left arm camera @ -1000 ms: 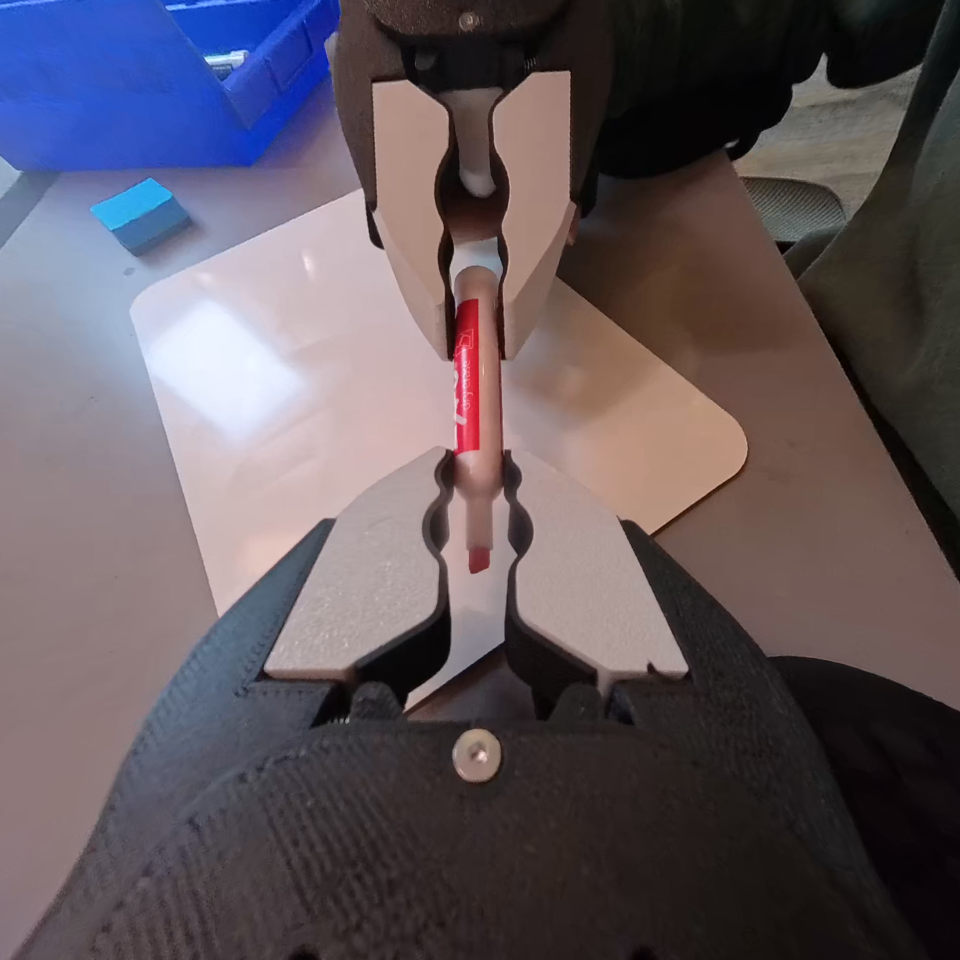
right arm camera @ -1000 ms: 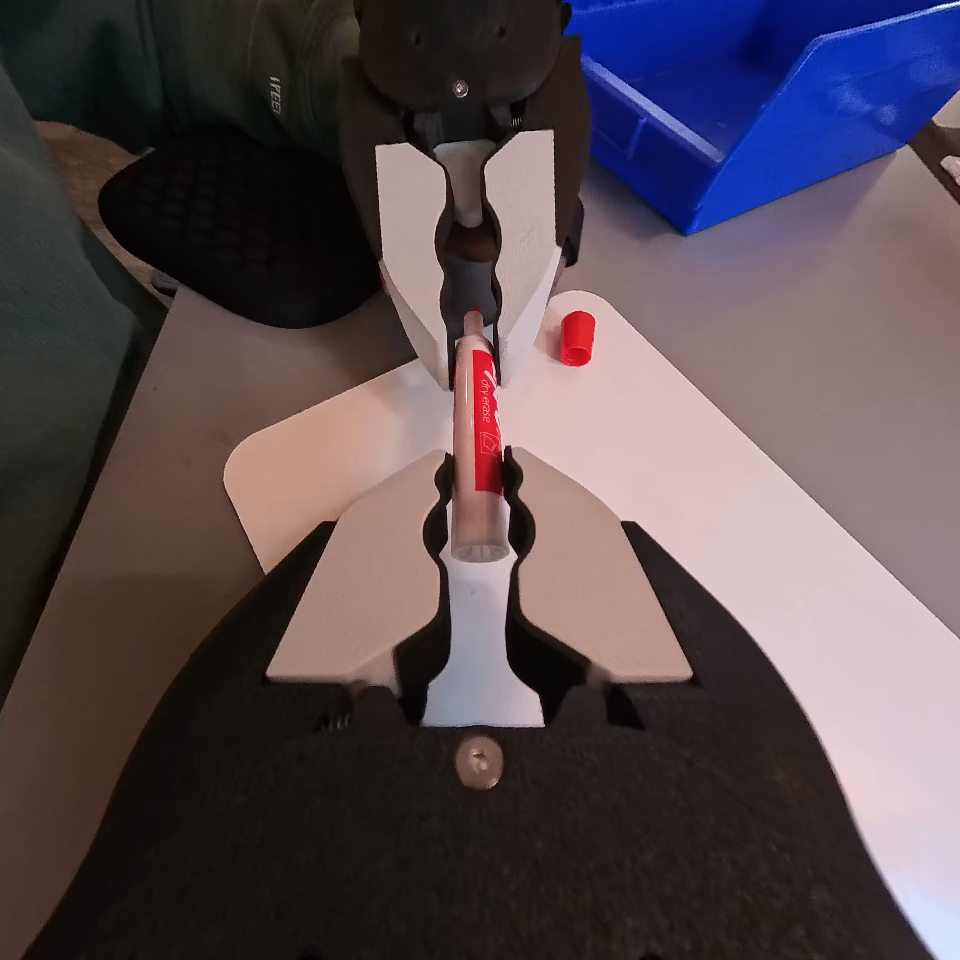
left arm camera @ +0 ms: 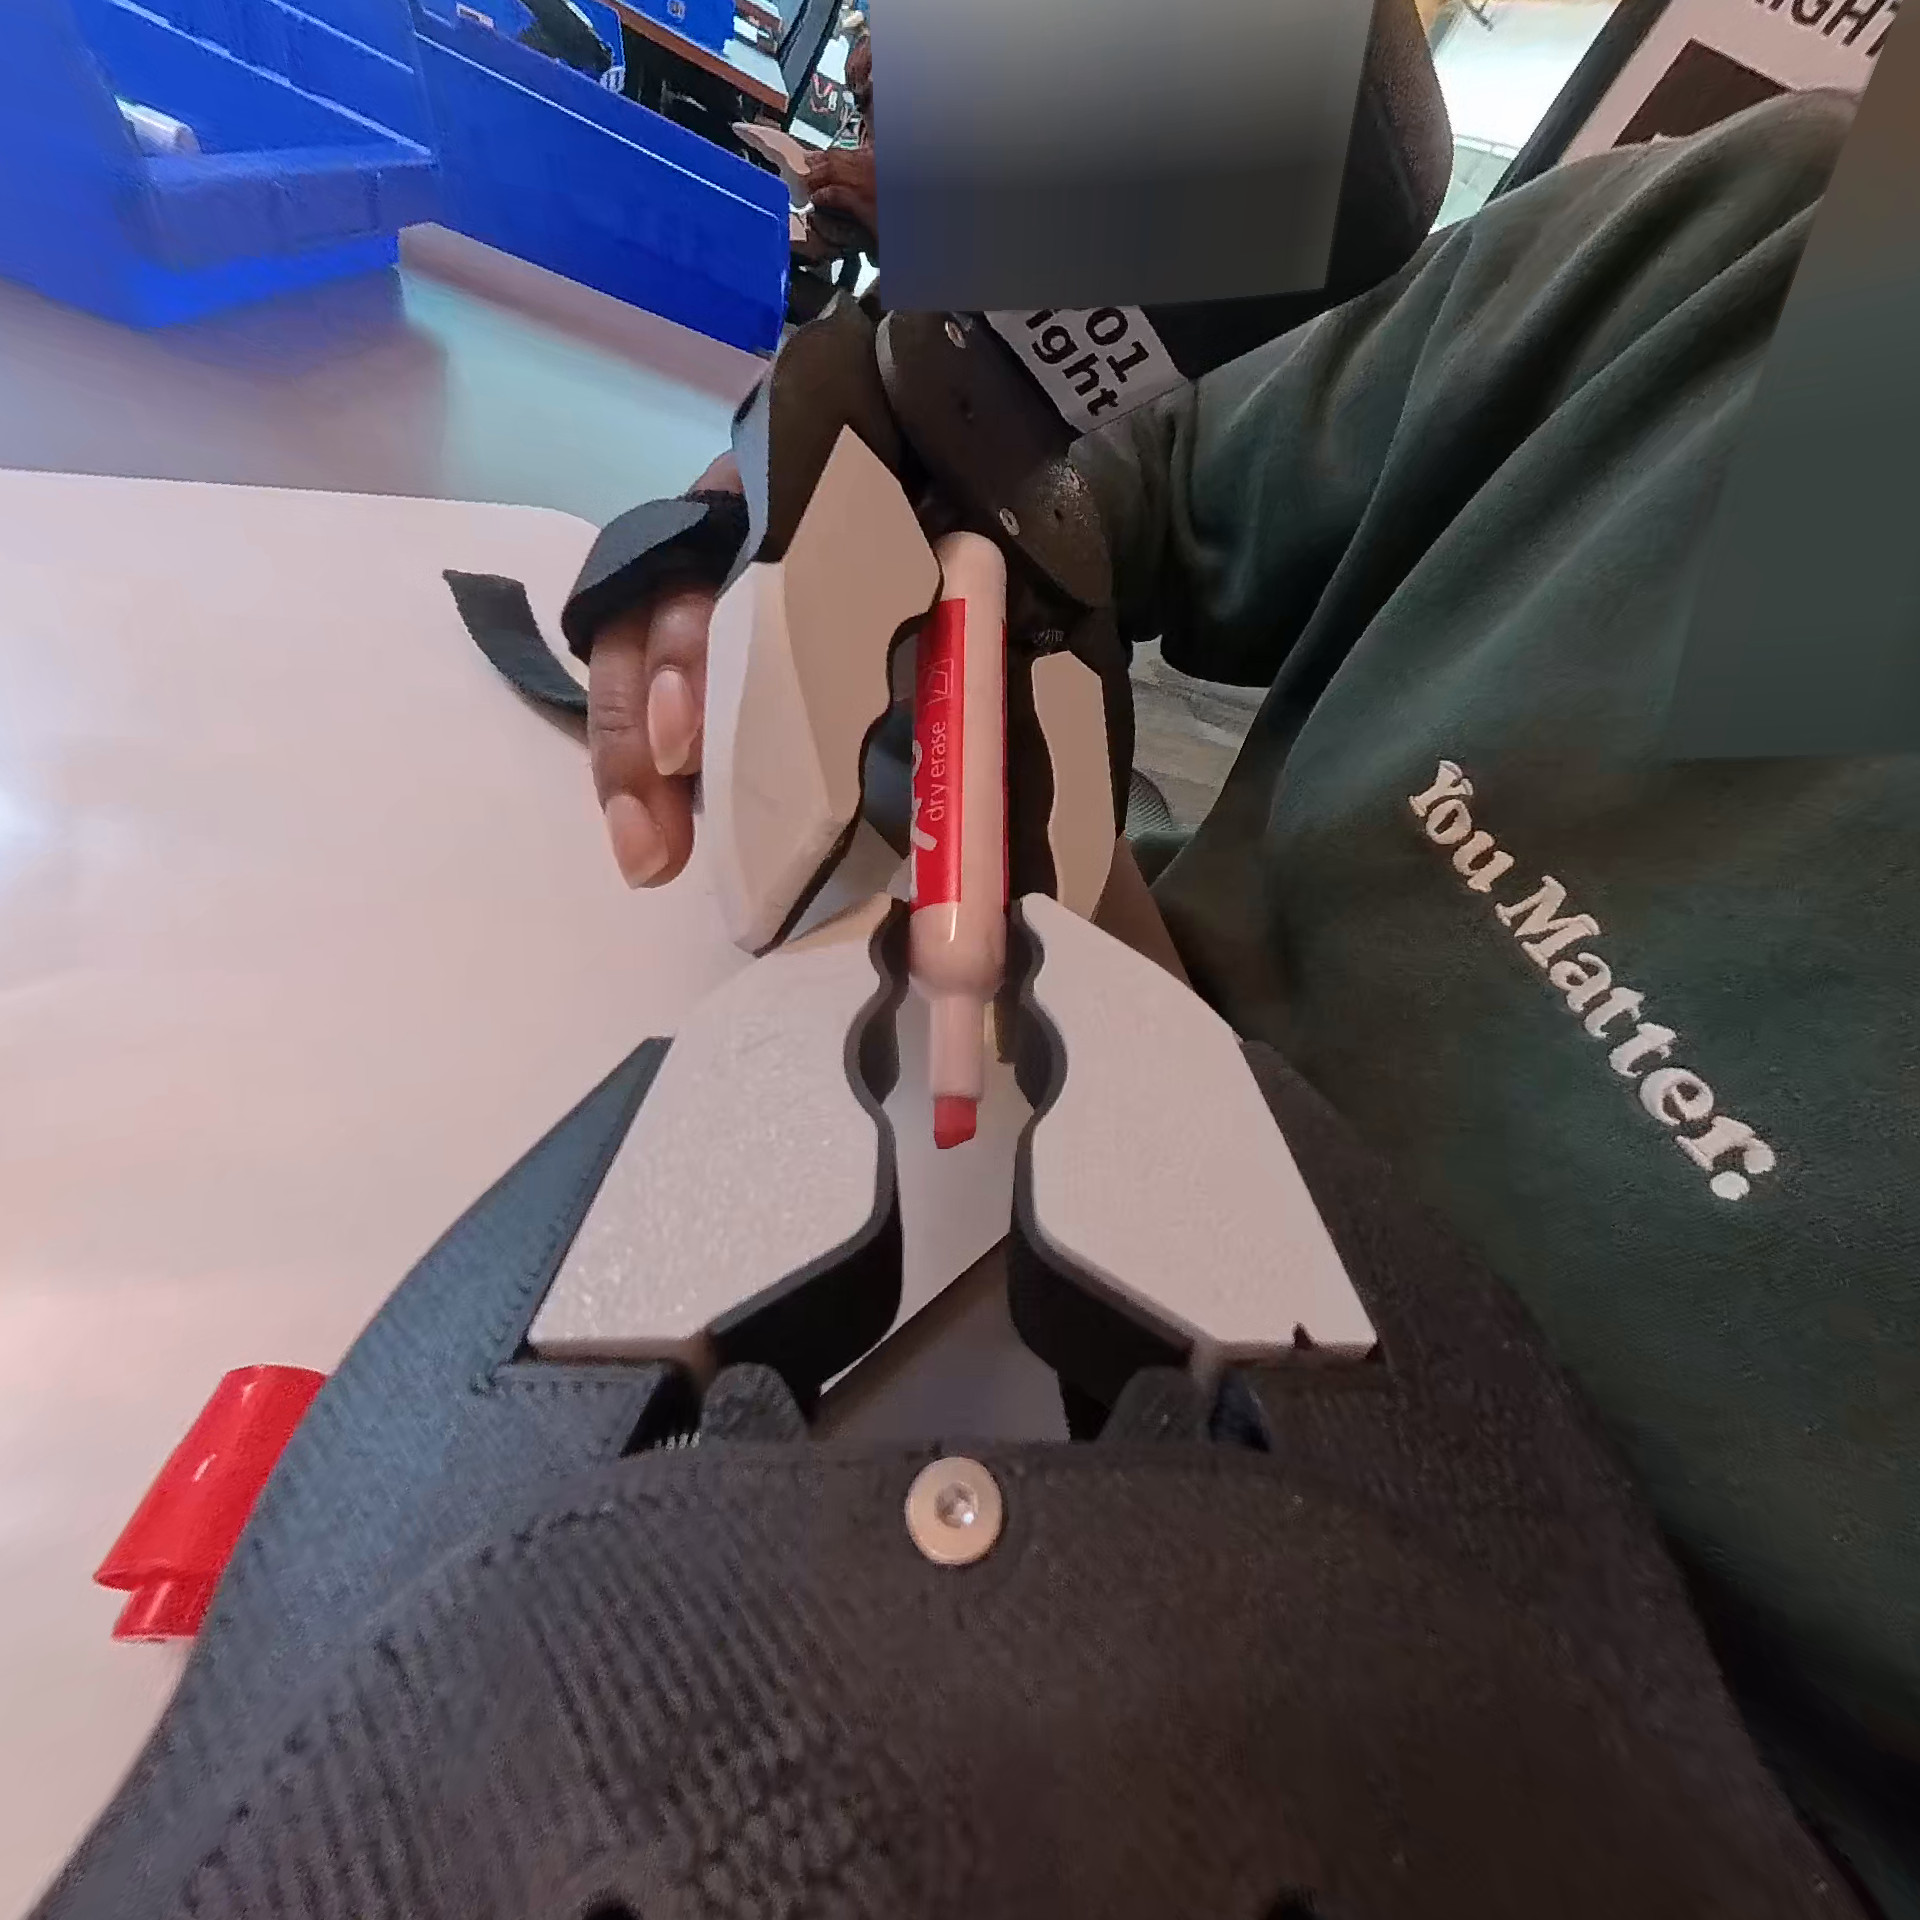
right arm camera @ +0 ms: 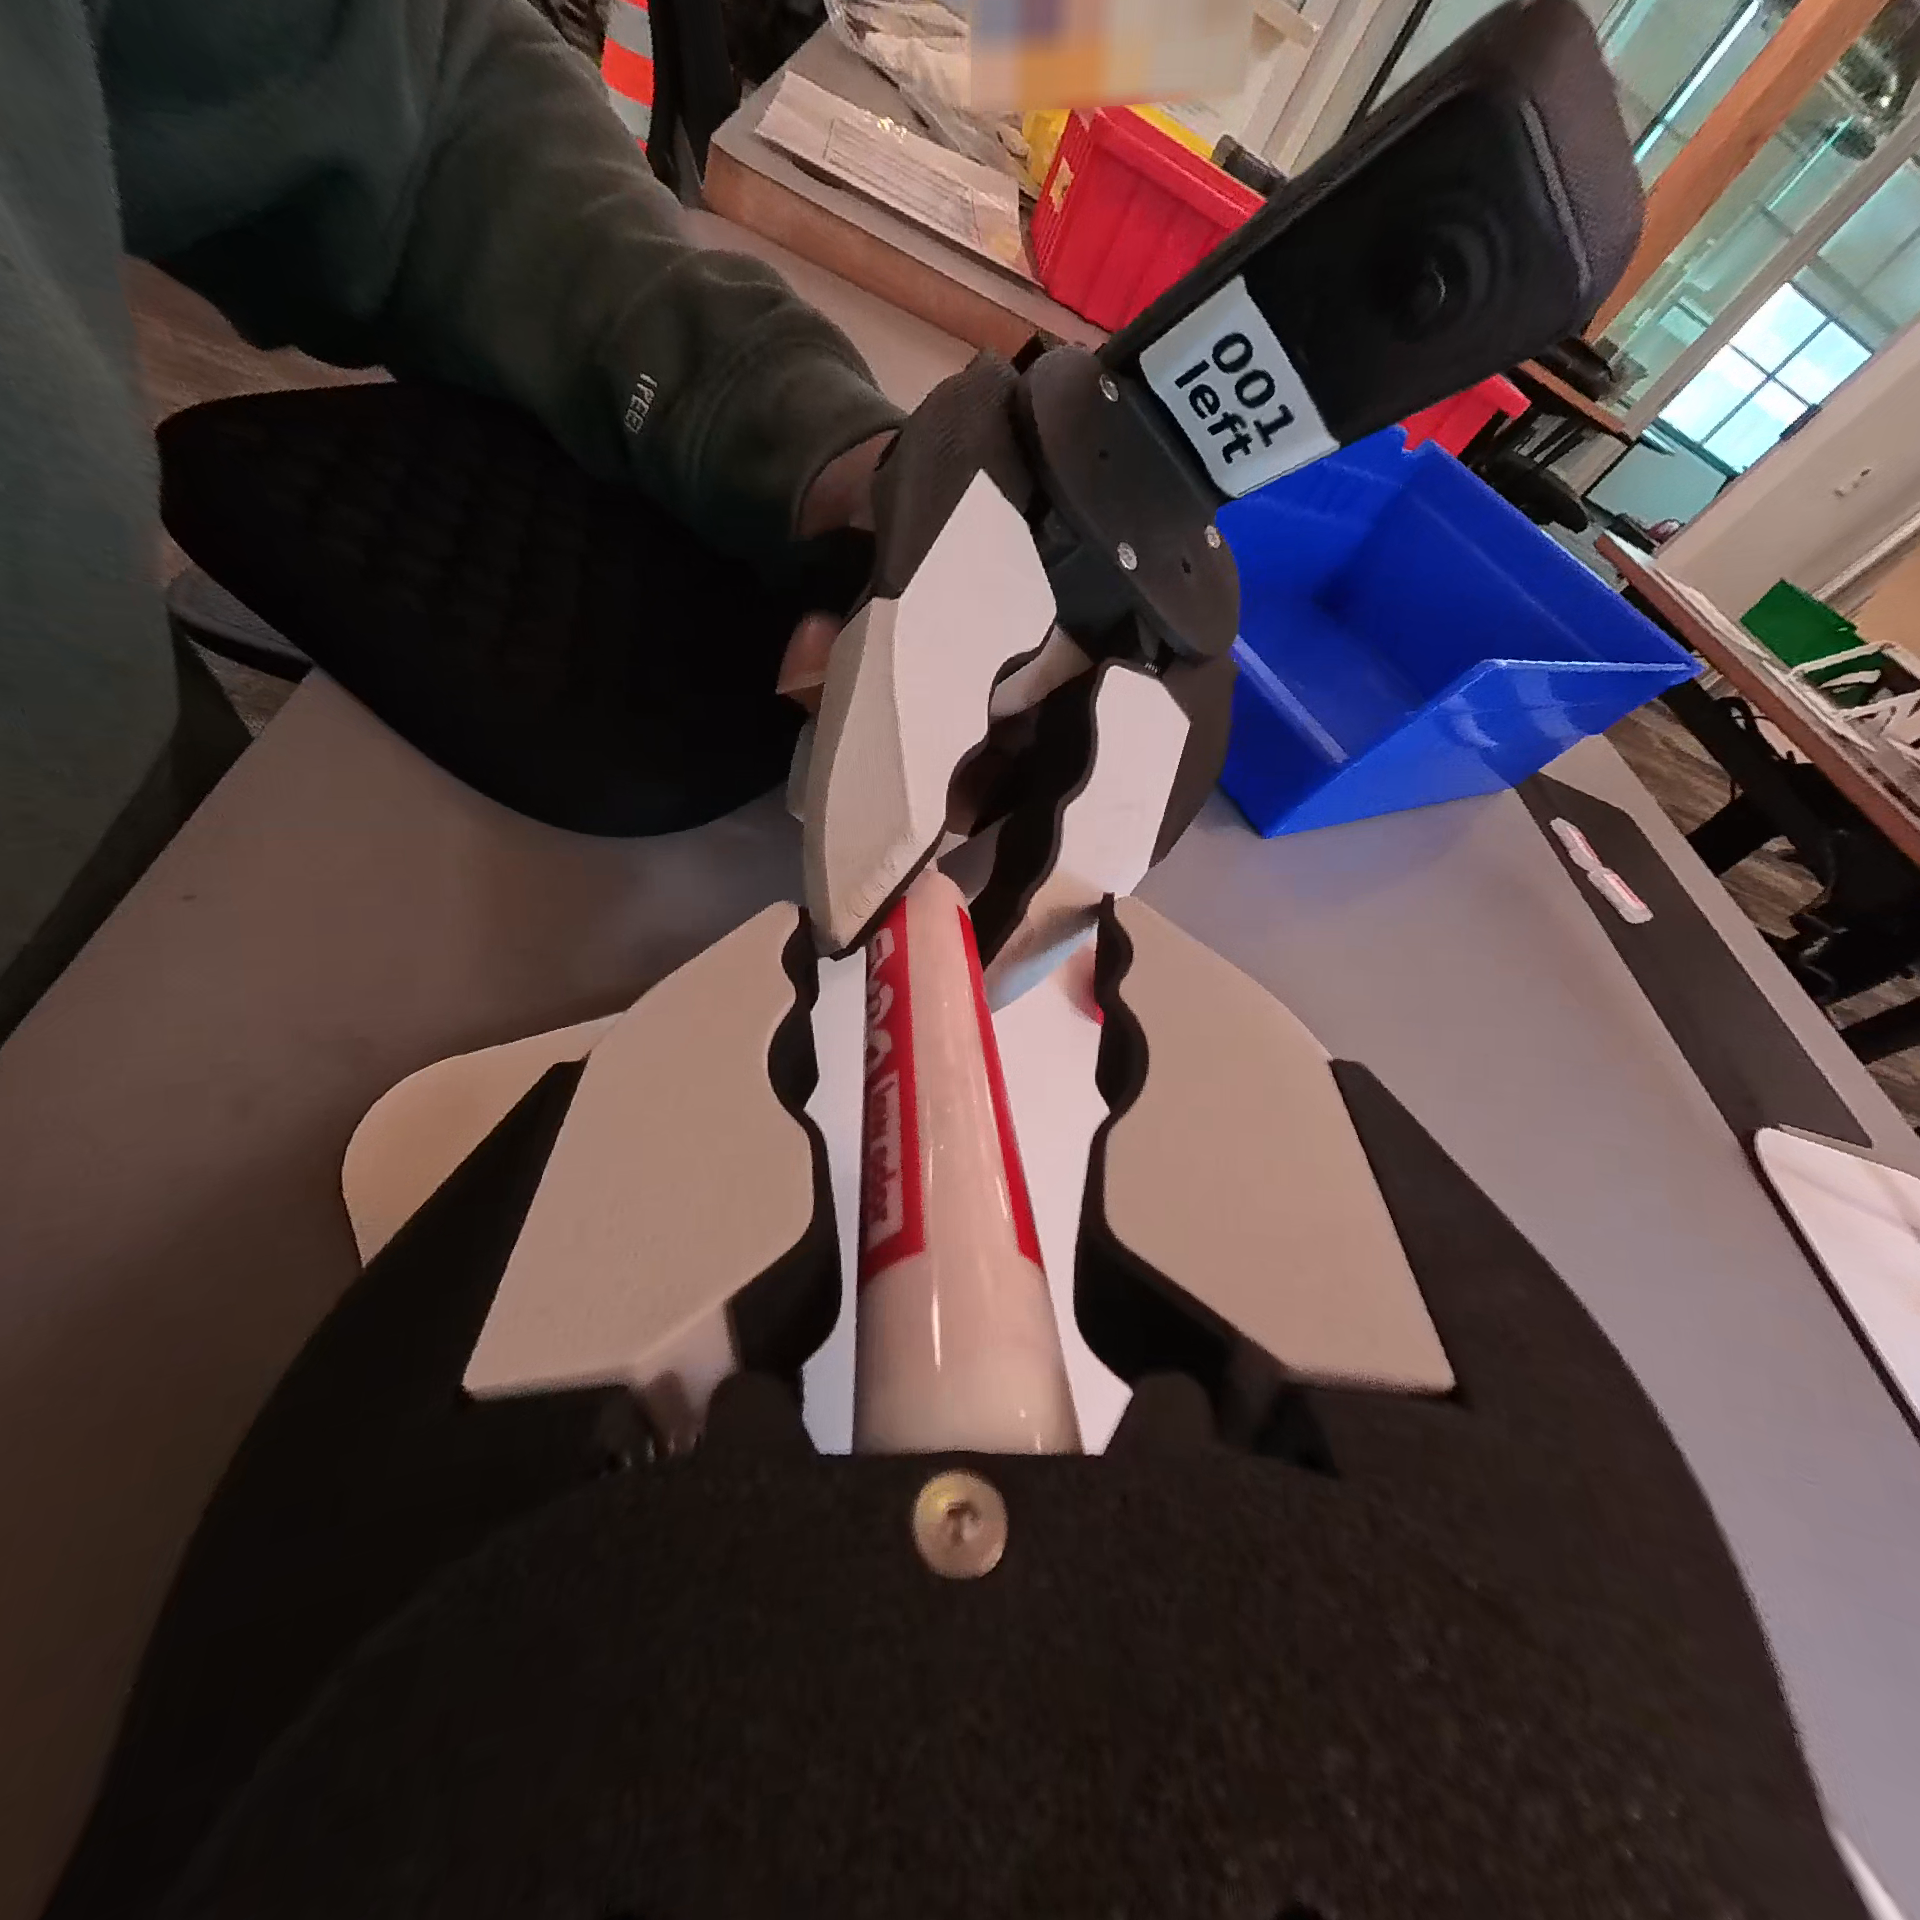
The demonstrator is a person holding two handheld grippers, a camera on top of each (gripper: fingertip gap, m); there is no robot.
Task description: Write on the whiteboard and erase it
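Observation:
A red-and-white dry-erase marker (left arm camera: pixel 961 748) is uncapped, with its red nib (left arm camera: pixel 951 1122) pointing back between my left fingers. My left gripper (left arm camera: pixel 954 920) is shut on the marker's front shoulder and holds it above the whiteboard (left arm camera: pixel 260 831). My right gripper (right arm camera: pixel 954 920) is open; the marker barrel (right arm camera: pixel 956 1195) lies loose between its spread jaws and reaches deep toward its base. The left gripper also shows in the right wrist view (right arm camera: pixel 977 904), gripping the marker's far end. The red cap (left arm camera: pixel 208 1486) lies on the whiteboard. The eraser is out of view.
Blue bins (left arm camera: pixel 260 156) stand beyond the whiteboard, and one (right arm camera: pixel 1455 675) shows behind the left gripper. The person's green sleeve (left arm camera: pixel 1558 727) and a hand (left arm camera: pixel 644 748) are close by. A dark mat (right arm camera: pixel 1714 987) and a white board corner (right arm camera: pixel 1849 1226) lie on the right. My left and right fingertips are right by each other.
My right gripper has opened and slid forward along the marker. My left gripper still holds the marker. Both views have tilted up and swung round; the cap now lies beside my left gripper.

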